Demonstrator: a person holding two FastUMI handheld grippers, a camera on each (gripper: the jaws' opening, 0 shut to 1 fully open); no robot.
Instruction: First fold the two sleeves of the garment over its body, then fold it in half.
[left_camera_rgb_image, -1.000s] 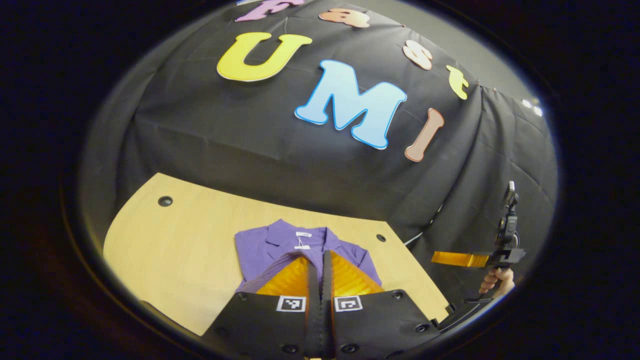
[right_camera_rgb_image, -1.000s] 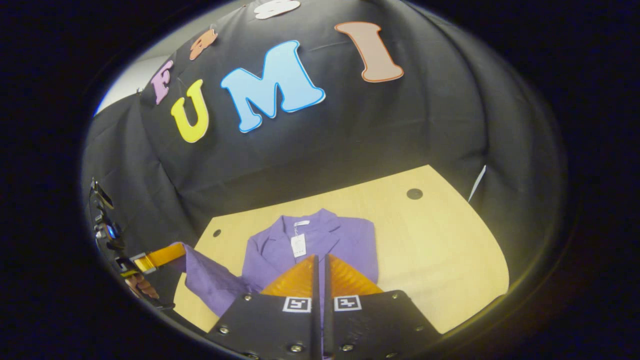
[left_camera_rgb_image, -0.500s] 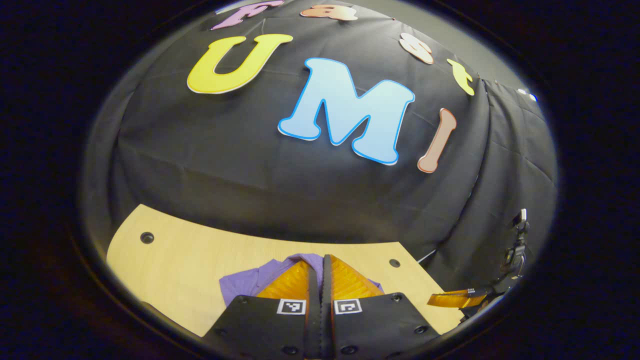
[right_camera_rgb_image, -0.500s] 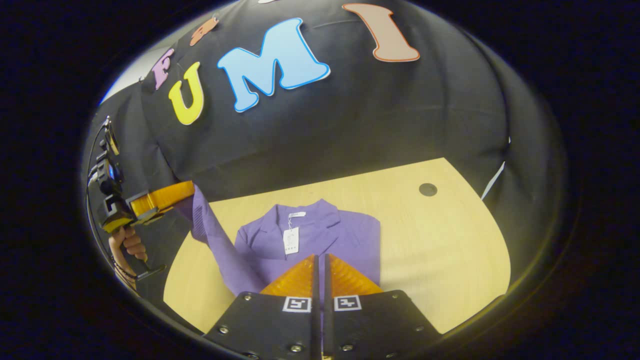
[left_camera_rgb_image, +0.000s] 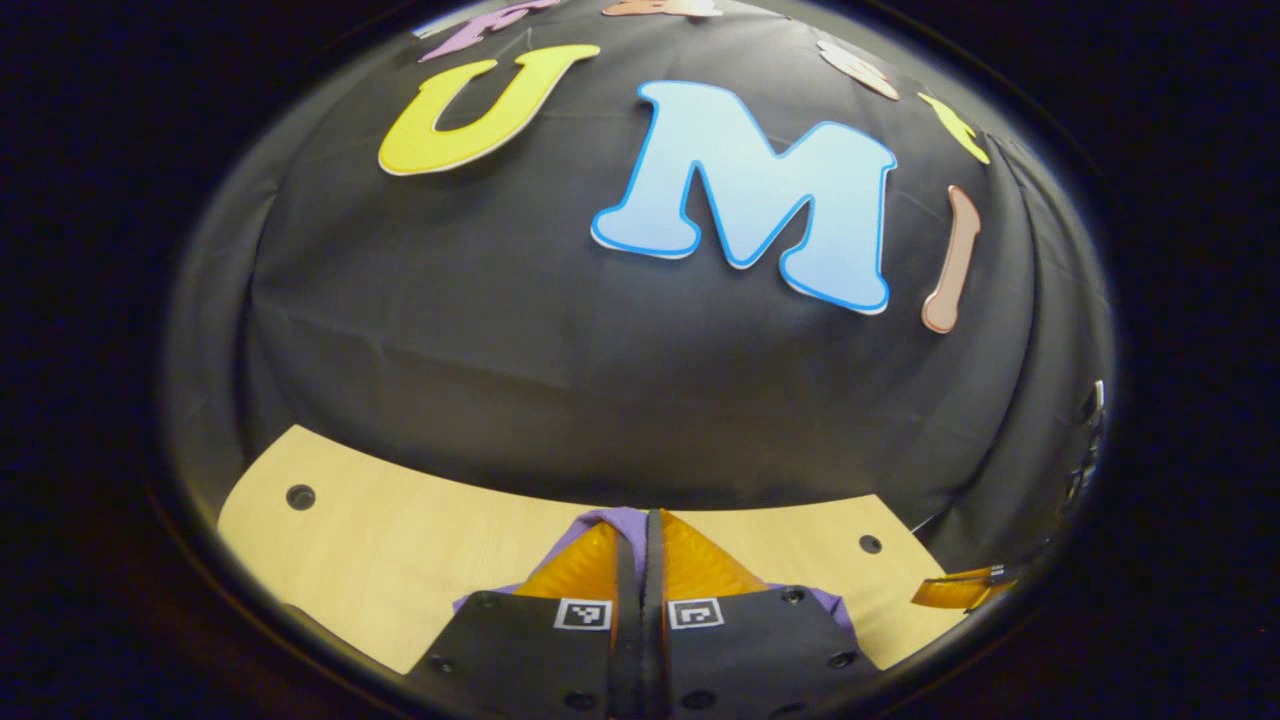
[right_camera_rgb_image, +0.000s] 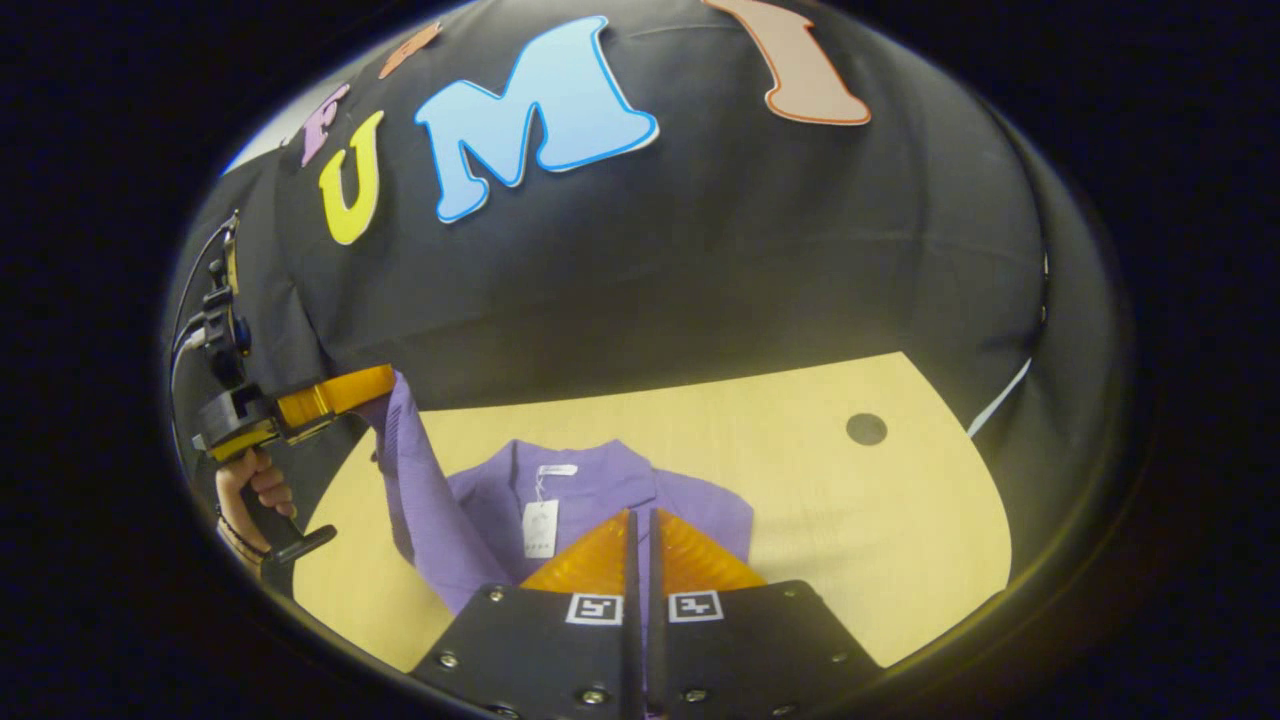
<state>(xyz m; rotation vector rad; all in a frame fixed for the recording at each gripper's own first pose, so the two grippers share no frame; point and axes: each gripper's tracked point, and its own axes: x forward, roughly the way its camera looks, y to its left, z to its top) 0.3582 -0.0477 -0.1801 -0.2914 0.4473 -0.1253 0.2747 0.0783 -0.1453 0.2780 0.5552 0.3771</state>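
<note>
A purple shirt (right_camera_rgb_image: 600, 485) lies collar-up on the wooden table (right_camera_rgb_image: 850, 520), with a white tag (right_camera_rgb_image: 538, 527) at its neck. In the right gripper view, my left gripper (right_camera_rgb_image: 385, 382) is raised at the table's left edge, shut on one sleeve (right_camera_rgb_image: 410, 470), which hangs from it down to the shirt. In the left gripper view, my left gripper (left_camera_rgb_image: 640, 515) has purple cloth (left_camera_rgb_image: 610, 520) at its closed tips. My right gripper (right_camera_rgb_image: 640, 515) hovers shut over the shirt's near part, with nothing seen between its fingers. It also appears low at the right as the right gripper (left_camera_rgb_image: 925, 598).
The table (left_camera_rgb_image: 400, 560) has round cable holes (right_camera_rgb_image: 866, 429) (left_camera_rgb_image: 300, 496) near its far corners. The black cloth wall rises right behind the table. A hand (right_camera_rgb_image: 250, 490) holds the left gripper's handle beyond the left edge.
My left gripper has lifted the sleeve up from beside the table and carried it inward over the shirt. The right gripper stayed shut and shifted little.
</note>
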